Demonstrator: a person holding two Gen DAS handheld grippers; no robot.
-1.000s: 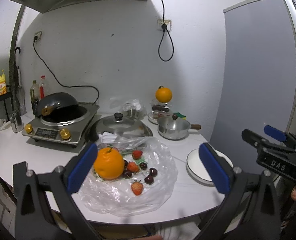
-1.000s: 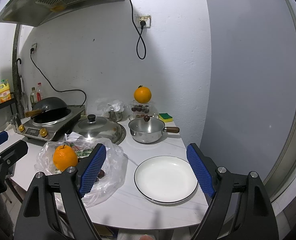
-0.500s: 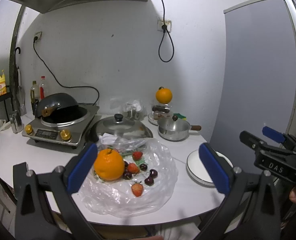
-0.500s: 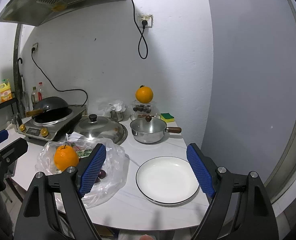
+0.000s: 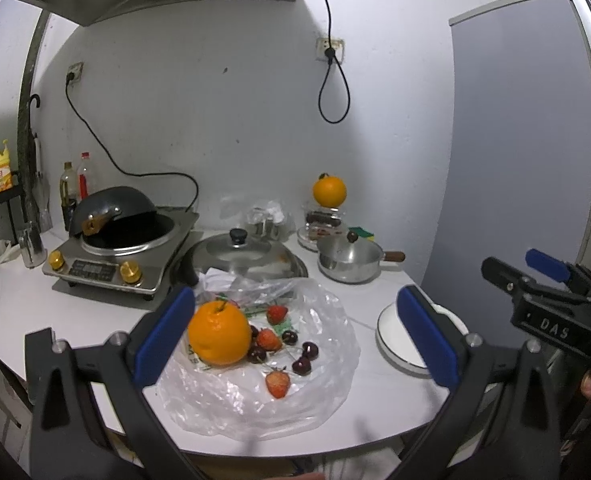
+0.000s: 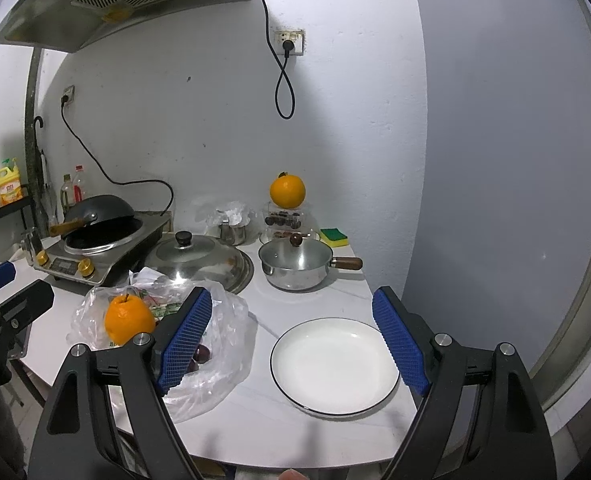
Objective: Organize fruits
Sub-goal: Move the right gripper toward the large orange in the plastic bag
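Note:
An orange (image 5: 219, 334) lies on a clear plastic bag (image 5: 263, 396) with strawberries (image 5: 277, 384) and dark cherries (image 5: 301, 364). The orange also shows in the right wrist view (image 6: 129, 318). An empty white plate (image 6: 333, 366) sits to the right of the bag. My left gripper (image 5: 295, 332) is open and empty, held before the bag. My right gripper (image 6: 295, 340) is open and empty, in front of the plate and bag. A second orange (image 6: 287, 191) rests on a clear container at the back.
A steel saucepan (image 6: 295, 266) and a large pan lid (image 6: 199, 258) stand behind the plate and bag. An induction cooker with a black wok (image 5: 119, 248) is at the left. A sponge (image 6: 333, 237) lies by the wall. The round table's edge (image 6: 295, 460) is close.
Both grippers have drifted very slightly; the view has barely shifted. Nothing on the table has moved.

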